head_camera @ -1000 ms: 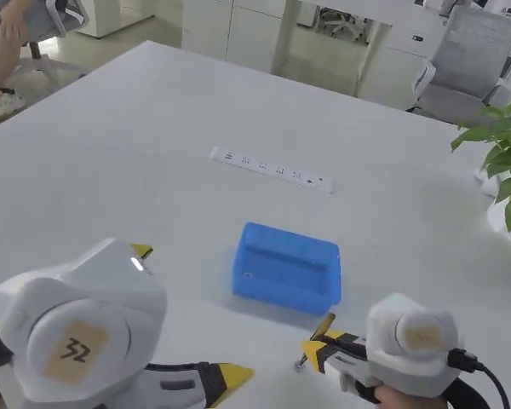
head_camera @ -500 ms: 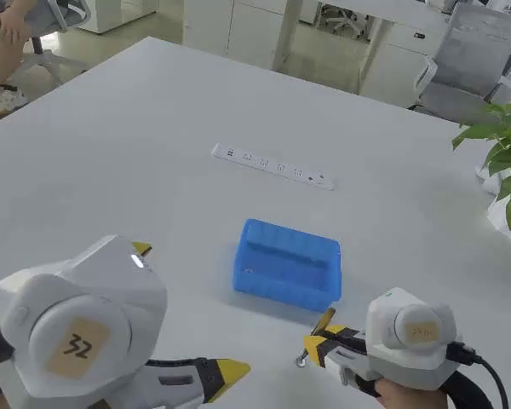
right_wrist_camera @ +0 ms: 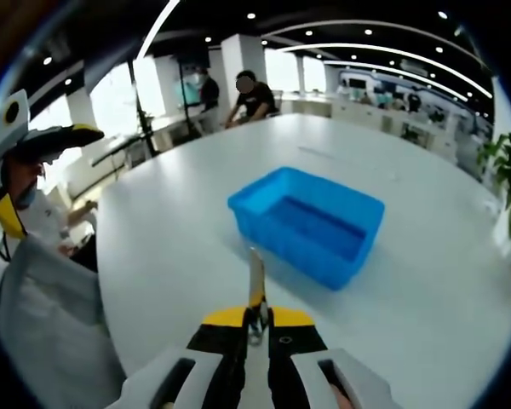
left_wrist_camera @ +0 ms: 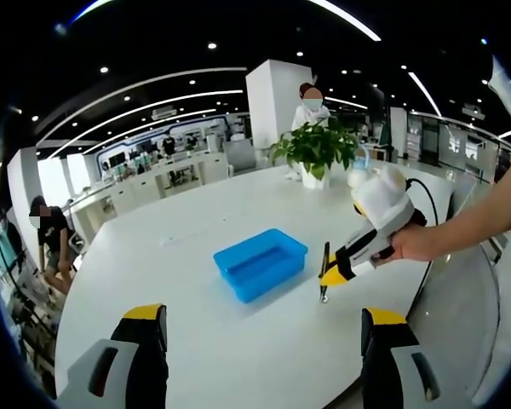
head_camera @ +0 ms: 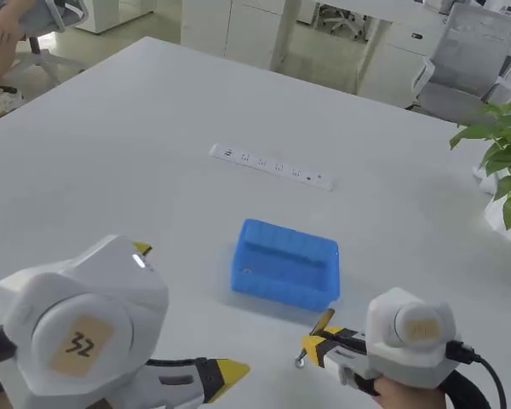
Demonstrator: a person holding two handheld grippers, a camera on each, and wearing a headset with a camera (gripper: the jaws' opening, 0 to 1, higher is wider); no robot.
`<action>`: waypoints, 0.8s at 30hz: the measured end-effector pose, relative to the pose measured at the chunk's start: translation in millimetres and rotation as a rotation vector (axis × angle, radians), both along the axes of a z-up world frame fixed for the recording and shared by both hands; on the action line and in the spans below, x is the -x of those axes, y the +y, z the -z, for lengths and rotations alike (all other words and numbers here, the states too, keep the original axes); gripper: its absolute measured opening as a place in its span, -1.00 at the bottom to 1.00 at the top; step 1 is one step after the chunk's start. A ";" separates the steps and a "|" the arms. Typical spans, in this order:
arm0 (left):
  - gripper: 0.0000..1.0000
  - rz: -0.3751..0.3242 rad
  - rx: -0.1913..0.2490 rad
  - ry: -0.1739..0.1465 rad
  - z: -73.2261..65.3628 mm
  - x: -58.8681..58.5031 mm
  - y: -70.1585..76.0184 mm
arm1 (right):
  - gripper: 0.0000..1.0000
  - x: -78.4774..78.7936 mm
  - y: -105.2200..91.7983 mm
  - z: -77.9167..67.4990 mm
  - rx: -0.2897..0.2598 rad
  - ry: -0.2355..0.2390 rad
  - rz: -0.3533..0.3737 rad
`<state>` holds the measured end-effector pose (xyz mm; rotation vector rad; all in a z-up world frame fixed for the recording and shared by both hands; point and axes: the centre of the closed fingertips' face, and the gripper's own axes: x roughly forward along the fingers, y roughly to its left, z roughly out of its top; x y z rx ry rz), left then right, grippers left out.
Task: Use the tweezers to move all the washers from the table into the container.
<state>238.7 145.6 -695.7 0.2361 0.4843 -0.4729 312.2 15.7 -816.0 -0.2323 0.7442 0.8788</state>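
I'm holding the tweezers point(right_wrist_camera: 255, 277) pinched between the shut jaws of the right gripper point(right_wrist_camera: 255, 317), low over the table point(head_camera: 153, 128) and just short of the blue container point(right_wrist_camera: 319, 256), while the left gripper point(left_wrist_camera: 264, 358) is hanging empty with its jaws wide apart. I'm judging that the thin tool could be twisting in so narrow a pinch, or shoving the light container aside if I'm pushing forward. Its long axis is running straight out between the jaws, tapered end pointing at the container.

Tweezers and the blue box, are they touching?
Apart. The left gripper view shows a strip of bare table between the tweezers and the blue box.
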 end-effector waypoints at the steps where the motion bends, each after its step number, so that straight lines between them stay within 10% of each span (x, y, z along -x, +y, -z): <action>1: 0.93 -0.001 -0.003 0.001 0.4 0.1 0.5 | -0.92 0.2 0.3 -2.3 -0.010 -0.001 0.003; 24: 0.89 0.012 -0.012 -0.018 -5.3 -3.0 -1.0 | -0.92 -17.1 0.4 -48.7 -0.063 -0.067 0.026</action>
